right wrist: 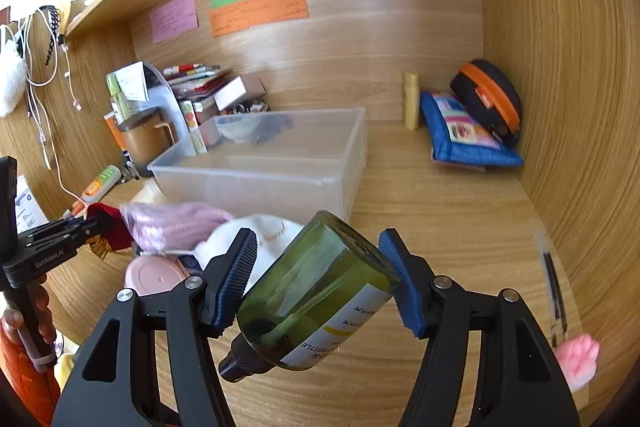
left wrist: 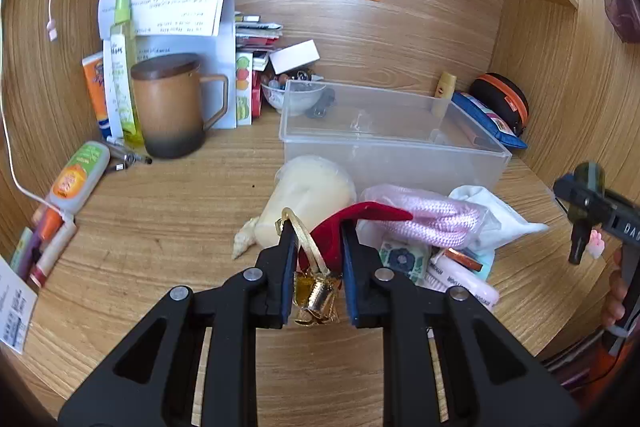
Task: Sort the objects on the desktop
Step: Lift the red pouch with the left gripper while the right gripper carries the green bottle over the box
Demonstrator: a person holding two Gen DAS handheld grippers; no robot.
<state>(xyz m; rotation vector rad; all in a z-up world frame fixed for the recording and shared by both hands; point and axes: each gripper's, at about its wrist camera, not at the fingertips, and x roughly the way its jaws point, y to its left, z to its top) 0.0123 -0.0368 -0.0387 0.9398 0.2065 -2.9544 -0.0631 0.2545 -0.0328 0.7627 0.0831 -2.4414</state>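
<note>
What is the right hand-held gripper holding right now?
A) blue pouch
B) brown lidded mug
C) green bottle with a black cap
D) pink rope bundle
C: the right hand-held gripper has its blue pads clamped on the tilted green bottle, cap end toward the camera; the mug, pouch and rope bundle all lie elsewhere on the desk.

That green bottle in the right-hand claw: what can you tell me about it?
The green bottle is dark olive and see-through, glass or plastic by the look, with a black pump top pointing down towards the camera and a thin tube visible inside. A white and yellow label wraps its lower body. It lies tilted, base up and away, clamped across its body by the right gripper and held above the wooden desk, touching nothing else.
</note>
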